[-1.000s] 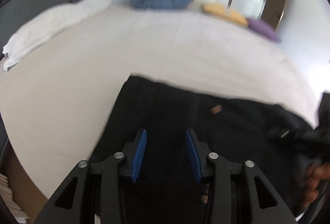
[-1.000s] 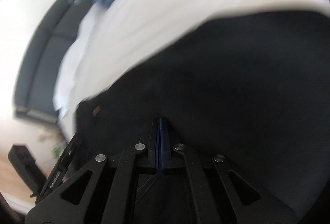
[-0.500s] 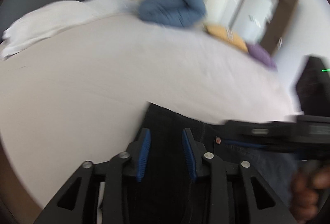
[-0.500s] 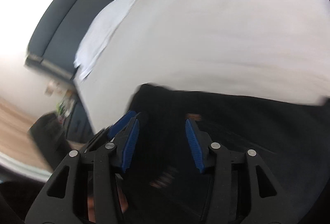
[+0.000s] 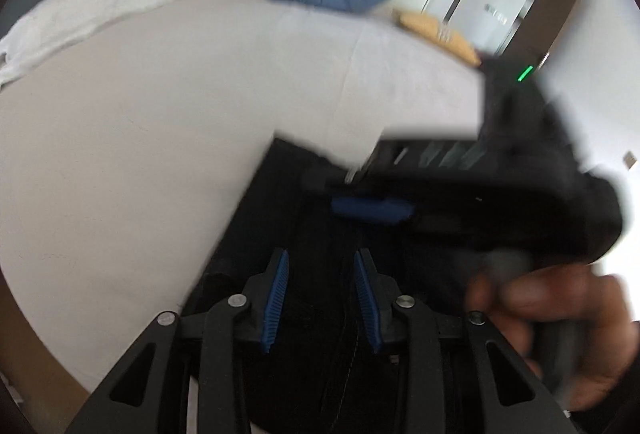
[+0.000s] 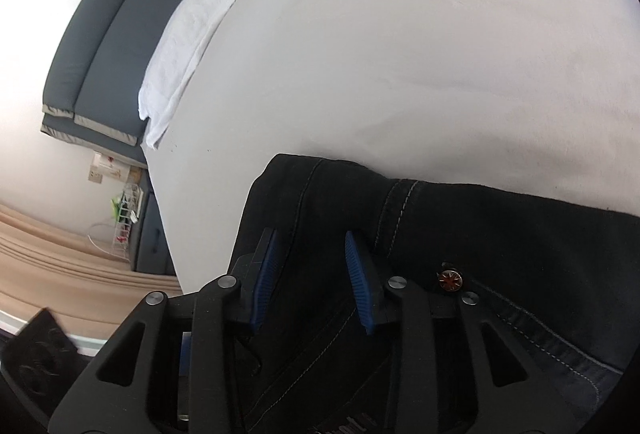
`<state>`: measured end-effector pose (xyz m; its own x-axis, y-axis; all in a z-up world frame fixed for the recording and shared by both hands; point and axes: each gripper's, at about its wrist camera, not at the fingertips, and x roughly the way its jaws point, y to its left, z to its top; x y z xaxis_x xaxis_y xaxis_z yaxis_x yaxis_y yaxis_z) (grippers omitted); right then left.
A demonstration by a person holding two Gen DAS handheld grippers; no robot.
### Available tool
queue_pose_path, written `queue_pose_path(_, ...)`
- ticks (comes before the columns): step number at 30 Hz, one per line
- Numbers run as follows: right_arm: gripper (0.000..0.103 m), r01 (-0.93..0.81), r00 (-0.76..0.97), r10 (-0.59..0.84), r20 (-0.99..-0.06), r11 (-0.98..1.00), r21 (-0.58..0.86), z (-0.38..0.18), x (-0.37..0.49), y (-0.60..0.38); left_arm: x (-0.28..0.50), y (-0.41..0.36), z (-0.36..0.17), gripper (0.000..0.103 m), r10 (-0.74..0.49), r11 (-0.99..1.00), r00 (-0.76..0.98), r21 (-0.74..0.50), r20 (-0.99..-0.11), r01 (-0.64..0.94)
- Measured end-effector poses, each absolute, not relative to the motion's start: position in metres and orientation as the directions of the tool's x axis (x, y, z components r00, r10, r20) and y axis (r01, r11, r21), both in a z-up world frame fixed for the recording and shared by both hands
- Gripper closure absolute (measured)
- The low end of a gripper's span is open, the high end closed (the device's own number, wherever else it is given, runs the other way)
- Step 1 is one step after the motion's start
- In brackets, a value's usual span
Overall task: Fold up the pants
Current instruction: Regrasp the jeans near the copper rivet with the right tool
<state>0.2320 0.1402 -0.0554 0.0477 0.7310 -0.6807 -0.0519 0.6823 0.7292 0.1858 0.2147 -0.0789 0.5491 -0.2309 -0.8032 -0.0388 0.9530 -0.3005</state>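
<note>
Hovering over black pants [image 6: 500, 246] at the bed's [image 6: 400, 54] near edge, left gripper [image 5: 320, 298] parted and empty, right gripper [image 6: 310, 274] closing, gripping nothing.

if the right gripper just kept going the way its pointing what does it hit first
Most likely the black pants: the right gripper, jaws closing with nothing pinched yet, aims down at the fabric near the folded corner. Depth is hard to judge.

No legible text; perhaps cut-off white lettering on the pants [image 6: 520, 246].
</note>
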Motion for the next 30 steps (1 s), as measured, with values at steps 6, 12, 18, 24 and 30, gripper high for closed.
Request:
queue_pose_path(6, 0.067, -0.053, 0.132, 0.756, -0.641, 0.652, 0.757, -0.043, 0.259, 0.119, 0.186, 0.206, -0.084, 0.069, -0.187, 0.969, 0.538, -0.244, -0.822, -0.036)
queue_pose_path(12, 0.089, 0.045, 0.098, 0.723, -0.683, 0.683, 0.729, -0.086, 0.293, 0.129, 0.19, 0.218, -0.088, 0.069, -0.238, 0.949, 0.53, -0.311, -0.814, -0.051)
queue_pose_path(18, 0.085, 0.031, 0.19, 0.758, -0.624, 0.631, 0.775, -0.052, 0.276, 0.091, 0.19, 0.216, -0.087, 0.069, -0.226, 0.955, 0.531, -0.294, -0.817, -0.046)
queue_pose_path(24, 0.103, 0.11, 0.131, 0.793, -0.595, 0.585, 0.804, -0.094, 0.224, 0.06, 0.19, 0.214, -0.084, 0.069, -0.237, 0.952, 0.523, -0.303, -0.819, -0.042)
queue_pose_path(30, 0.103, 0.307, 0.364, 0.645, -0.671, 0.597, 0.741, -0.086, 0.163, -0.09, 0.193, 0.211, -0.08, 0.069, -0.218, 0.96, 0.525, -0.277, -0.823, -0.035)
